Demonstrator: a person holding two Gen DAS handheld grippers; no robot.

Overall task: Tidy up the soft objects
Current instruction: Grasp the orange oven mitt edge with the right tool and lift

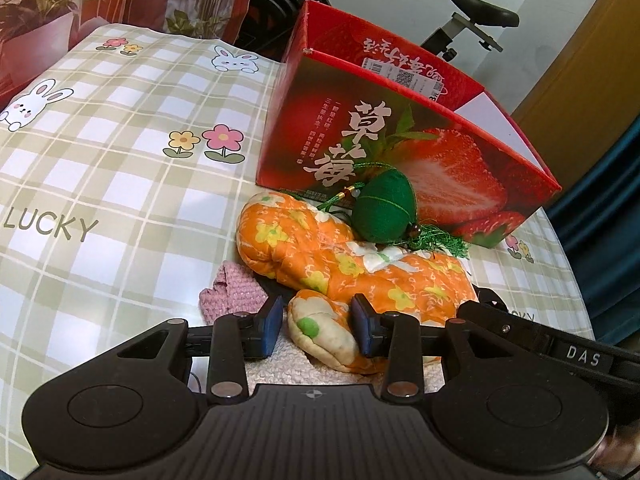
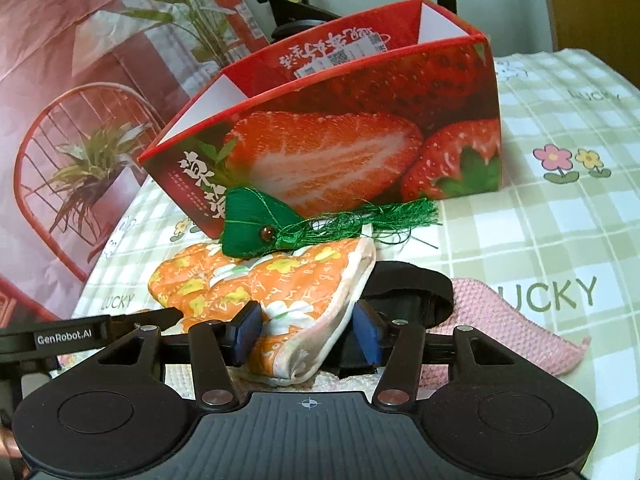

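An orange floral oven mitt (image 1: 320, 256) lies on the checked tablecloth in front of an open red strawberry box (image 1: 400, 152). A green tasselled sachet (image 1: 384, 208) rests on the mitt. My left gripper (image 1: 320, 328) straddles the mitt's thumb (image 1: 316, 332). The right pad touches the thumb and a thin gap shows at the left pad, so it is open. In the right wrist view the mitt's cuff (image 2: 304, 312) sits between the pads of my right gripper (image 2: 306, 334). That gripper is open, with a clear gap at its right pad. There the sachet (image 2: 256, 224) lies against the box (image 2: 360, 148).
A pink knitted cloth (image 1: 232, 292) (image 2: 512, 320) lies beside the mitt, and a white textured cloth (image 1: 280, 364) lies under it. A black strap (image 2: 412, 280) sits by the cuff. An exercise bike (image 1: 480, 16) stands behind the box. The table's edge curves off at the right (image 1: 576, 280).
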